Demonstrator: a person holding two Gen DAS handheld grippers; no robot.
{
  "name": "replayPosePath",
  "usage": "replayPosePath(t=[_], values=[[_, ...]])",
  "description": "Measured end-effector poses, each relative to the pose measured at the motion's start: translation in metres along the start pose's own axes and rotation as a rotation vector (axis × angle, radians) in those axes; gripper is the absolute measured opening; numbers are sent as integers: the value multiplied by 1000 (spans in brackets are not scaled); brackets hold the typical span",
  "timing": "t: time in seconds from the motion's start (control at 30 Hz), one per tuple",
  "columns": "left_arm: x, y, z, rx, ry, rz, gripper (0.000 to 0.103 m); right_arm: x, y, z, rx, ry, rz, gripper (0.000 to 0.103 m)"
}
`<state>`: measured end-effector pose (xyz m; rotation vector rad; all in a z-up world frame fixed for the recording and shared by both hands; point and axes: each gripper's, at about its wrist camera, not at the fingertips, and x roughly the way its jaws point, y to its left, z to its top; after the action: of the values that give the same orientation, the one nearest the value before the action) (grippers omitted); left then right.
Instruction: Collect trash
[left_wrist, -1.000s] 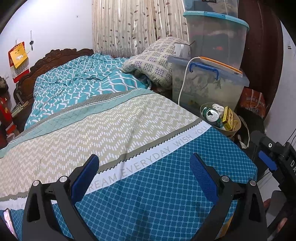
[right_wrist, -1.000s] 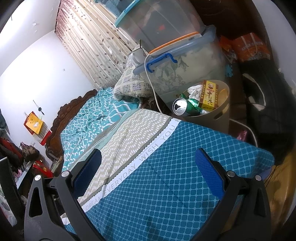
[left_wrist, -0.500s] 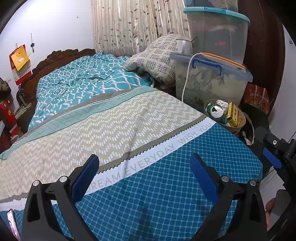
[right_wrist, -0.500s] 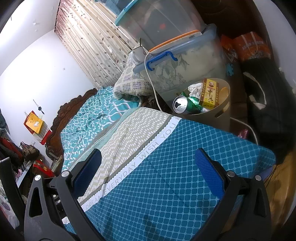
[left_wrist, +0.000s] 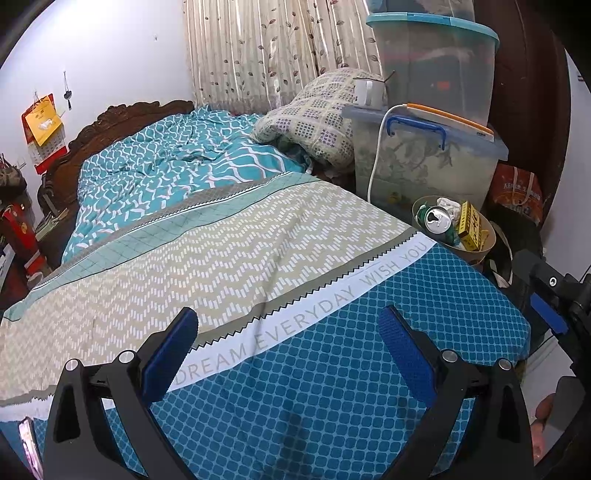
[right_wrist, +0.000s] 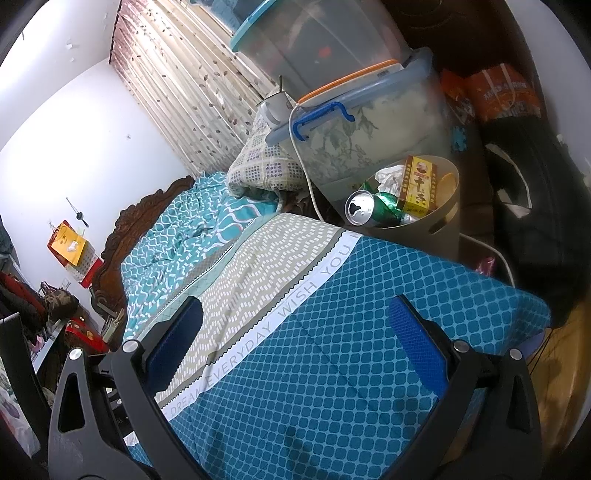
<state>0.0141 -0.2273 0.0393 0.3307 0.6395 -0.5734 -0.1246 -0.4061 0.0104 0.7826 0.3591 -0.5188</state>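
Between our left fingers (left_wrist: 173, 350): bare bedspread (left_wrist: 295, 387), open passage | ahead-right of right fingers (right_wrist: 413, 339): trash bin (right_wrist: 448, 218) packed to rim, can (right_wrist: 364, 210) on top | behind it: stacked storage boxes (right_wrist: 369, 147) wall us off

One bed (left_wrist: 221, 258) under one patterned bedspread (left_wrist: 332, 369). One checked pillow (left_wrist: 314, 118). Two stacked clear storage bins (left_wrist: 424, 162). One white mug (left_wrist: 367, 92). One beige trash basket (right_wrist: 443, 221), holding one drink can (right_wrist: 360, 208), one yellow carton (right_wrist: 419, 188), one crumpled white paper (right_wrist: 388, 175). One wall calendar (left_wrist: 42, 125). One orange bag (left_wrist: 517, 192).
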Motion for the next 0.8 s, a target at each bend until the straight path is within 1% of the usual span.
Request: replayPosePath(t=[0.8], values=[[4,-2,-2,0,10,16,94,0,-4,-1,6,8,-2,100]])
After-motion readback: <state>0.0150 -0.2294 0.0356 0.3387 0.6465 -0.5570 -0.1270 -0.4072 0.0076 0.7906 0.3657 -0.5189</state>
